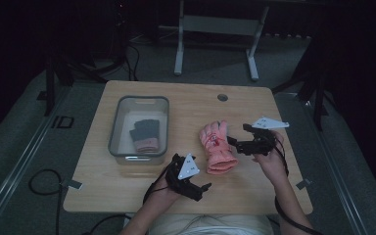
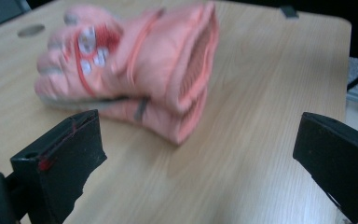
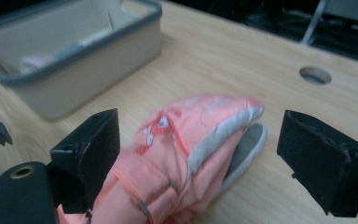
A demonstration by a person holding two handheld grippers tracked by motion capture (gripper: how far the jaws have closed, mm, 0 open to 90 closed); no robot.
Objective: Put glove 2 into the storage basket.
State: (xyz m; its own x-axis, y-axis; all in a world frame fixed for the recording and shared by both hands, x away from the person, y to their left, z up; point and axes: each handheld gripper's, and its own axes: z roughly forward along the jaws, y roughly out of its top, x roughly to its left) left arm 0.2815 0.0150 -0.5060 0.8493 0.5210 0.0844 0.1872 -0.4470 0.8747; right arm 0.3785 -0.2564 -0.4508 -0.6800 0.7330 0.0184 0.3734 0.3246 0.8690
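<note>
The right tool hovers beside the finger end of a pink glove, its two black jaws standing wide apart. In the right gripper view the glove's fingertips lie between those jaws, but the pads do not press on it. The left tool hangs near the front edge of the surface, a little apart from the glove's cuff. Its jaws are also spread wide with nothing between them; in the left gripper view the glove lies just ahead of them.

The glove rests loose on the wooden surface, roughly at the middle, to the right of a grey bin. A dark glove with a pink cuff already lies inside that bin. Judging from this, the work seems to be putting gloves into the bin: one appears done, and the pink one is left to be gripped, lifted across and dropped in.

The pink glove is padded and puffy, salmon coloured, with a red and white emblem on its back. Its fingertips and palm side are grey, and a thin strap crosses the wrist. The wide ribbed cuff gapes open toward the front edge of the surface. It looks soft and likely to sag when picked up.
</note>
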